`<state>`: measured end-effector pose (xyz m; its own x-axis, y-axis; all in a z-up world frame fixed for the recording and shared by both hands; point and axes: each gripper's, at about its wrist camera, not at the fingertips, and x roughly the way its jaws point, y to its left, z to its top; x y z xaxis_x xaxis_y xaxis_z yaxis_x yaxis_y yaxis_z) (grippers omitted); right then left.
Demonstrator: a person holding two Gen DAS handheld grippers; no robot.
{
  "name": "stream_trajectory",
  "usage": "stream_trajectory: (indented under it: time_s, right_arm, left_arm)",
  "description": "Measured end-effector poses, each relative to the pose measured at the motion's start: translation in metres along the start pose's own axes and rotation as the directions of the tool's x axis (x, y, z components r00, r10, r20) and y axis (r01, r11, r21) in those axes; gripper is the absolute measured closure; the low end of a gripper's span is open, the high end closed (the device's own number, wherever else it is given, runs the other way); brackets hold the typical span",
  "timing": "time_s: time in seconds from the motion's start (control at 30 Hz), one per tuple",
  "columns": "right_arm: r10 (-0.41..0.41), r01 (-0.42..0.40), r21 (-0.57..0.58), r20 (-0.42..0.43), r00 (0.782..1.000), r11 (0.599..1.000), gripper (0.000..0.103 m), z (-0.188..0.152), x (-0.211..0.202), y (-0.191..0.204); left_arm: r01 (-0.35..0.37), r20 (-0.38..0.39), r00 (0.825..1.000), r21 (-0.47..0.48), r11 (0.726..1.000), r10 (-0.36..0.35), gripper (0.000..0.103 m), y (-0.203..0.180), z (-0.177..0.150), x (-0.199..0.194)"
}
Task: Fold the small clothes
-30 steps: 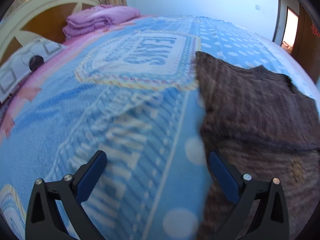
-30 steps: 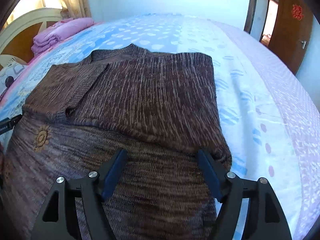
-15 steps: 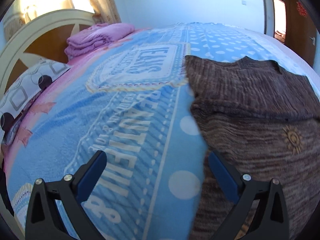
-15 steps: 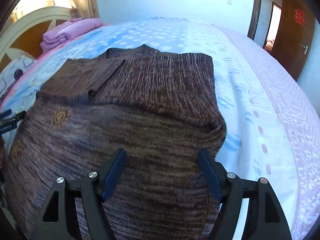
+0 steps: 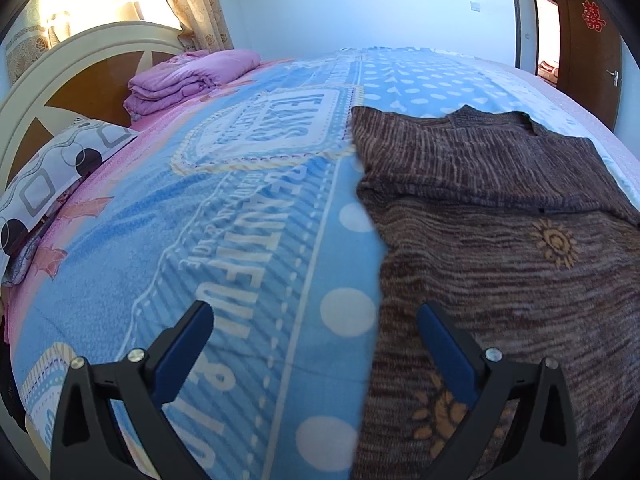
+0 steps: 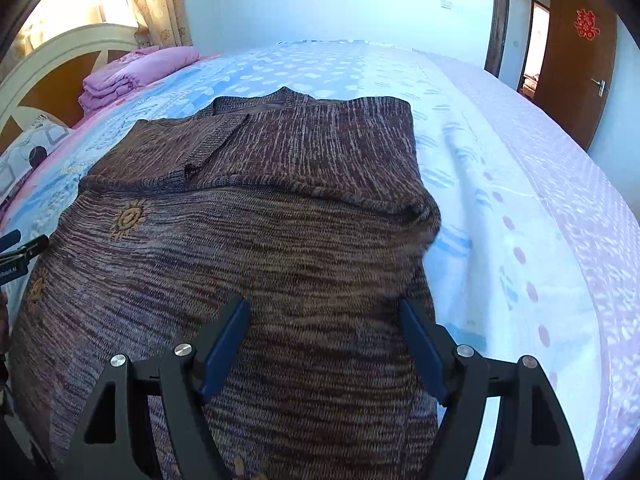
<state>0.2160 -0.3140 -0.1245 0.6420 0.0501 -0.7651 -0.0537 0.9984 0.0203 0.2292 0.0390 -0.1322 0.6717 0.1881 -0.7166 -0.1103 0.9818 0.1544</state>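
Bedspread [image 5: 224, 240] left of sweater [image 6: 256, 240] lies bare; folded quilt [image 5: 188, 76] far off.

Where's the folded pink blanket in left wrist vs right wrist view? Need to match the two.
Left wrist: folded pink blanket sits upper left, by the headboard, far left of the brown sweater.
Right wrist: folded pink blanket sits at the far upper left, smaller, beyond the sweater's left shoulder.
Shared landmark: the red paper decoration on the wooden door, upper right in both.

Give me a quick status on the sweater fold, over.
Left gripper open, empty, over the sweater's edge. Right gripper open, empty, above it. Sweater flat on bed, sleeves folded in. Nothing in the way.
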Motion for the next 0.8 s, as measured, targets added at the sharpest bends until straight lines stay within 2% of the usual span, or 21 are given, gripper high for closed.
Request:
stream_trajectory:
  time_s: [0.13,0.8]
  right_arm:
    - [0.004,-0.004,-0.002,-0.003,1.0,1.0,0.026,-0.008,-0.007,0.002]
    - [0.014,-0.014,0.017,0.001,1.0,1.0,0.026,-0.037,-0.037,0.003]
  left_arm:
    - [0.028,-0.008,1.0,0.008,1.0,-0.028,0.0,-0.003,-0.008,-0.01]
    - [0.069,-0.007,0.998,0.095,0.993,-0.069,0.0,-0.018,-0.039,-0.042]
